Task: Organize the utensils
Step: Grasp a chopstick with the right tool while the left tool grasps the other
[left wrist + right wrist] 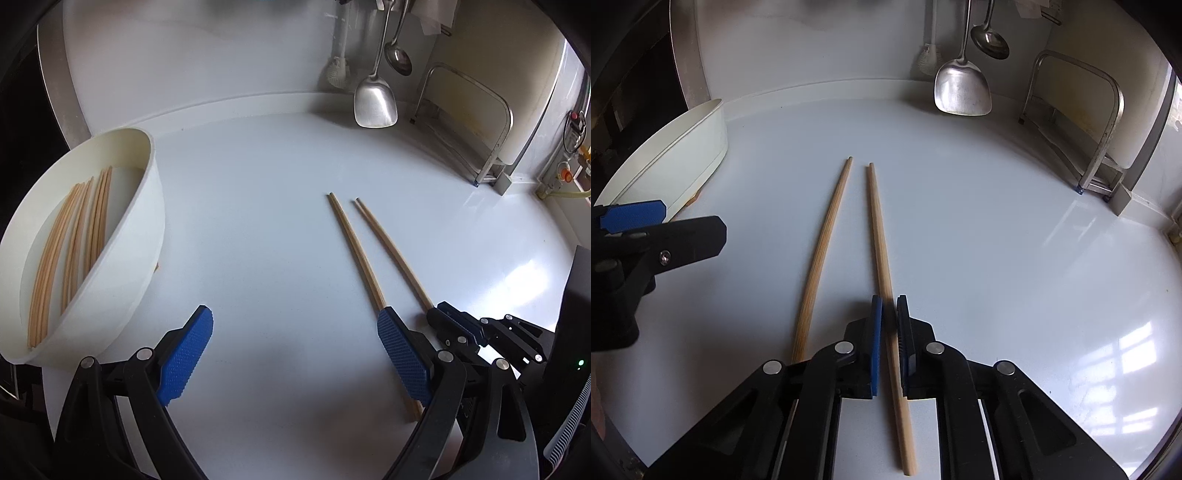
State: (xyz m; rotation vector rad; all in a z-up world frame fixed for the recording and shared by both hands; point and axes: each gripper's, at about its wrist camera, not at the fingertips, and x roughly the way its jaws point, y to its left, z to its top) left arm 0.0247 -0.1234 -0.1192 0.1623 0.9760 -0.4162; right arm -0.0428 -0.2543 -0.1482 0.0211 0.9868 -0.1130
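Observation:
Two long wooden chopsticks lie side by side on the white counter. My right gripper is shut on the right chopstick, its blue pads pressing the lower part of the stick. The left chopstick lies loose beside it. My left gripper is open above the counter with nothing between its jaws. Its right finger covers the lower part of the left chopstick. The right gripper grips the right chopstick just beyond. At far left a white tub holds several chopsticks.
A metal spatula, a ladle and a white brush hang at the back wall. A metal rack with a pale board stands at the back right. The counter's raised back edge curves behind.

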